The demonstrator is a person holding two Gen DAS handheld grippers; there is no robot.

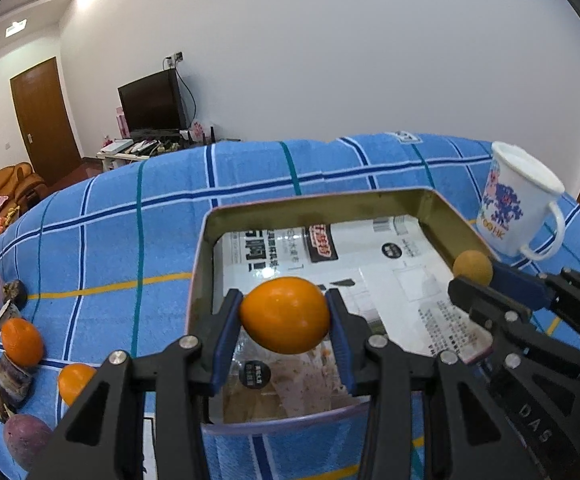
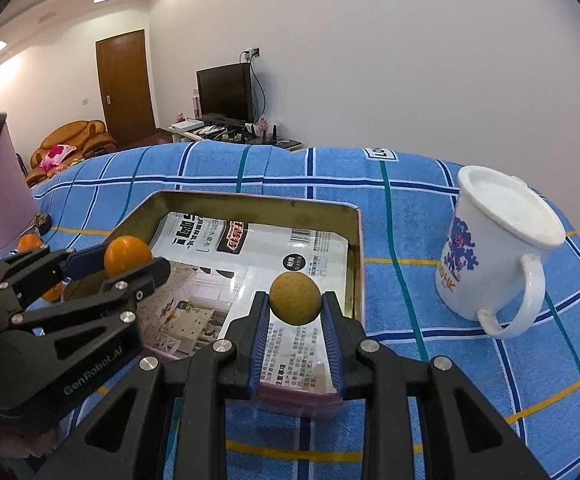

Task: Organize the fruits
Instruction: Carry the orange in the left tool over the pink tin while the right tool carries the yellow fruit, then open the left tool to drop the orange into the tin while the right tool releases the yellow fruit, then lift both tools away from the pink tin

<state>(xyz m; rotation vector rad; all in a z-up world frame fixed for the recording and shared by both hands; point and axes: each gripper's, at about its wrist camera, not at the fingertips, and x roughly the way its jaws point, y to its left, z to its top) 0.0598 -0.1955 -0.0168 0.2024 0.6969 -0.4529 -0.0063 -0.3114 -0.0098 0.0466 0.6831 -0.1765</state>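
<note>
My left gripper (image 1: 285, 314) is shut on an orange (image 1: 285, 315) and holds it above the near part of a rectangular metal tin (image 1: 206, 240) lined with printed paper. My right gripper (image 2: 295, 304) is shut on a small tan round fruit (image 2: 295, 298), held over the tin's (image 2: 354, 248) right side. Each gripper shows in the other view: the right one (image 1: 472, 276) with its tan fruit (image 1: 472, 266), the left one (image 2: 126, 264) with the orange (image 2: 127, 255). More oranges (image 1: 22, 341) and a purple fruit (image 1: 26, 438) lie on the cloth at left.
A white mug (image 2: 494, 256) with a blue print stands right of the tin on the blue checked cloth (image 2: 470, 360); it also shows in the left wrist view (image 1: 518, 208). Dark brown pieces (image 1: 12, 376) lie among the fruit. A pink object (image 2: 10, 200) stands at far left.
</note>
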